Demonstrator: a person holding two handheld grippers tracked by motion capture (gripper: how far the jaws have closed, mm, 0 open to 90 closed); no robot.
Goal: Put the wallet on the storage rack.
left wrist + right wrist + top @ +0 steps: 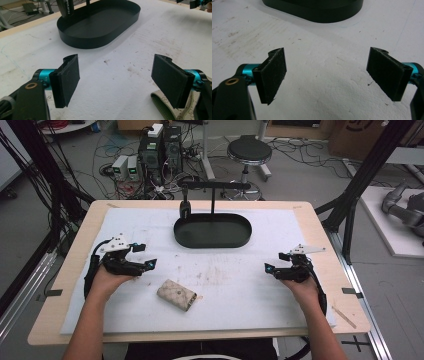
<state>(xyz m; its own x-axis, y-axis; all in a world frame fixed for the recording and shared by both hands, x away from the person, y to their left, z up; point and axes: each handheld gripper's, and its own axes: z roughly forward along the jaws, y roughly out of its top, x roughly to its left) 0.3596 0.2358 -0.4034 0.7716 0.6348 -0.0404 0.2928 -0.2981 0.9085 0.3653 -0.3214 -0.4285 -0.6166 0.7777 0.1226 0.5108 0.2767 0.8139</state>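
While the patterned key pouch (pixel 176 294) is lying near the bench's front edge, we are holding the left gripper (pixel 141 256) and right gripper (pixel 276 262) wide open, both empty.

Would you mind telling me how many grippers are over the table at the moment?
2. The left gripper is at the left of the white mat, near the patterned pouch; the right gripper is at the mat's right. Both are open and empty.
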